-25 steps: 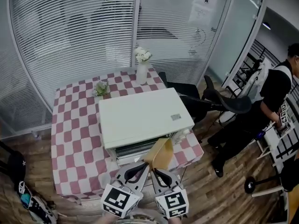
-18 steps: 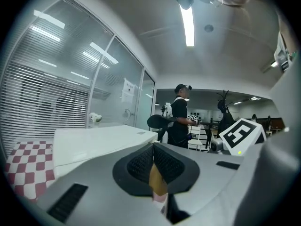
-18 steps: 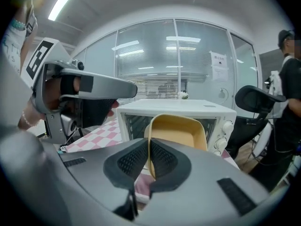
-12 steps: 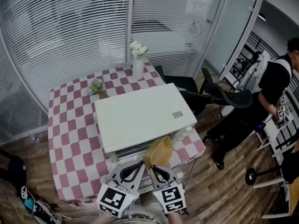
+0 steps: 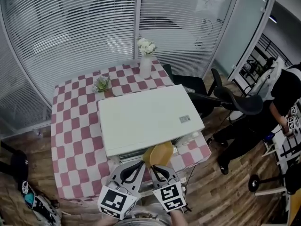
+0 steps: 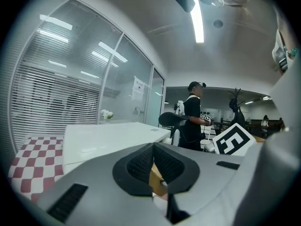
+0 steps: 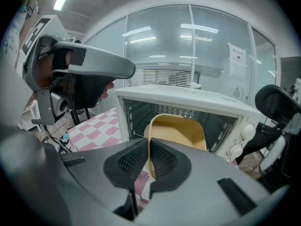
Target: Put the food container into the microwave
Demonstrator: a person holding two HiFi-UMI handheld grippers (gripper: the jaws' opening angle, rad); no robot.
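A yellow food container (image 5: 160,153) hangs just in front of the white microwave (image 5: 146,119), which stands on the table. In the right gripper view my right gripper (image 7: 149,160) is shut on the near rim of the container (image 7: 181,131), and the microwave's open cavity (image 7: 155,114) lies right behind it. My left gripper (image 5: 142,164) sits close beside the right gripper (image 5: 153,167). In the left gripper view its jaws (image 6: 153,161) meet with nothing between the pads; a bit of the container (image 6: 157,181) shows below them. It looks across the microwave's top (image 6: 108,138).
The table (image 5: 75,121) has a red-and-white checked cloth. A vase of white flowers (image 5: 146,60) and a small plant (image 5: 101,84) stand behind the microwave. An office chair (image 5: 230,102) and a person in black (image 5: 287,98) are at the right. A bag (image 5: 28,197) lies on the floor left.
The container has gone a little lower and closer to the microwave's front opening, with both grippers following. The head view has shifted, so the person sits nearer the right edge.
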